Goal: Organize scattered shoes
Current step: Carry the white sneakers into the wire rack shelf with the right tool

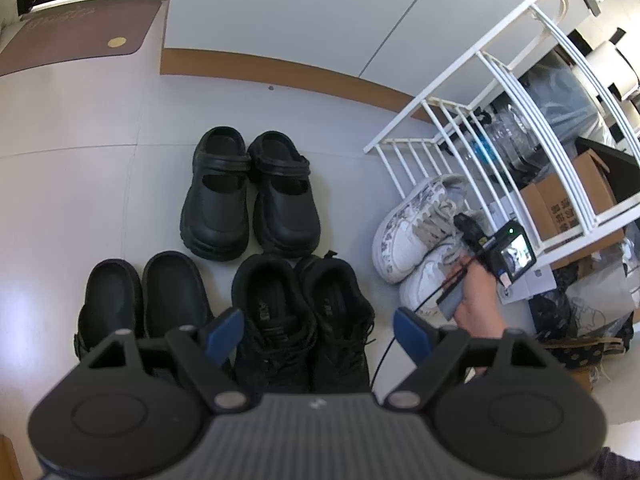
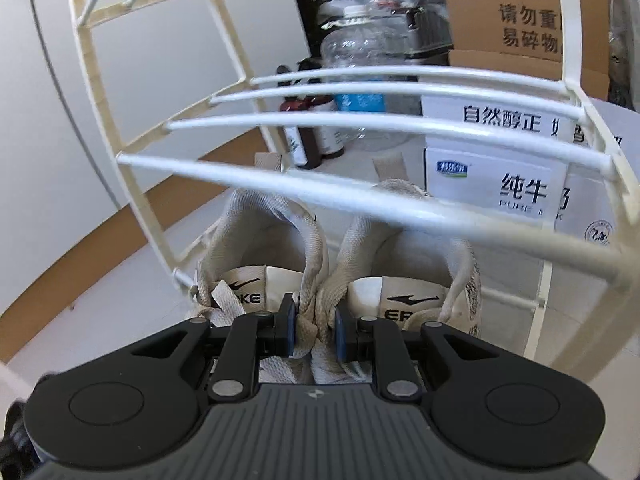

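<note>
Left gripper (image 1: 318, 334) spread wide, holding nothing, hovering over black lace-up sneakers (image 1: 304, 320) on white floor (image 1: 80, 200). Black slides (image 1: 144, 300) just left of them, side by side. Black chunky clogs (image 1: 250, 196) farther back, paired, toes toward camera. All three black pairs close together in a neat cluster.

Right gripper (image 2: 314, 330) narrowed onto white sneakers (image 2: 320, 264), pads pinching the two inner collars and laces where the pair touches. Sneakers sitting at the foot of white wire rack (image 2: 360, 128), toes pointing under its lowest bars. In left wrist view, same white sneakers (image 1: 416, 228) with grey pattern seen beside the rack (image 1: 500, 92), well right of the black pairs, with a hand (image 1: 480, 304) behind the right gripper (image 1: 466, 226).

Behind rack: clear plastic jug (image 2: 360, 68), dark bottles (image 2: 312, 136), milk carton box (image 2: 500, 176), cardboard box (image 2: 520, 12). Wall with brown baseboard (image 1: 280, 68) at back.
</note>
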The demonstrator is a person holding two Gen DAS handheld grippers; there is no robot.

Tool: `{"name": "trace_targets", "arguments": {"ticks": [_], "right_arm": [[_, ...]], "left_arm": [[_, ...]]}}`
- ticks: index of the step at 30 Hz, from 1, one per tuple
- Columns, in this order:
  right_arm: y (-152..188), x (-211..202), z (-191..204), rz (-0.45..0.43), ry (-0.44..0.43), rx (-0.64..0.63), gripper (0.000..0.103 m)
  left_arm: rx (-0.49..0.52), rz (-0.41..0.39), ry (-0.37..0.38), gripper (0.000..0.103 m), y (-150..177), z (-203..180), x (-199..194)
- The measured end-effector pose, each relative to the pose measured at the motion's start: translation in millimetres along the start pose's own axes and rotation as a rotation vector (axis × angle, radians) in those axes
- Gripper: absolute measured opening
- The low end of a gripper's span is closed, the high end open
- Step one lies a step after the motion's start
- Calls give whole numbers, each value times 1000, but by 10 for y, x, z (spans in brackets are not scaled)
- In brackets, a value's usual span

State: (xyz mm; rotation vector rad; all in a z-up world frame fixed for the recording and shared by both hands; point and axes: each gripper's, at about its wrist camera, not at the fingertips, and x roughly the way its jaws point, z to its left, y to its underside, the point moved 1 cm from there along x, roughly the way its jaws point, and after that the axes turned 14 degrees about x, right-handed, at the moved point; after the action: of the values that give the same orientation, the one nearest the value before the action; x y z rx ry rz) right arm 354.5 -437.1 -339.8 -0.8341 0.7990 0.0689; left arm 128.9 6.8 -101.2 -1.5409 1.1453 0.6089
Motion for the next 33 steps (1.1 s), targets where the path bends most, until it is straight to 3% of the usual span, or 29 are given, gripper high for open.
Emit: {"name": "trace_targets", "arguments": {"ticks": [6,10,19,22,23,27,29,33], "right_arm": [[-79,32,38,-114,47,-19,20],[-151,129,-1,-150,106,16,21],[-161,186,-70,-210,140,37,22],[-197,221,-116,-233,168,89,29],[-213,225,-137,-232,164,107,41],[-185,158,-100,-243,146,111,53],[-156,112,-63,-250,137,103,76],[-99,19,10,-264,119,87,81]], "left_arm": [[34,-8,-19,84,5,-20,-25],[21,-1,-6,84,14,-9,-18],[20,2,4,84,19,-10,-5],[24,7,7,84,24,-16,8],[24,7,7,84,24,-15,11],[21,3,5,84,15,-18,6],[25,3,10,84,14,-38,10],[29,2,10,84,16,-59,8]]}}
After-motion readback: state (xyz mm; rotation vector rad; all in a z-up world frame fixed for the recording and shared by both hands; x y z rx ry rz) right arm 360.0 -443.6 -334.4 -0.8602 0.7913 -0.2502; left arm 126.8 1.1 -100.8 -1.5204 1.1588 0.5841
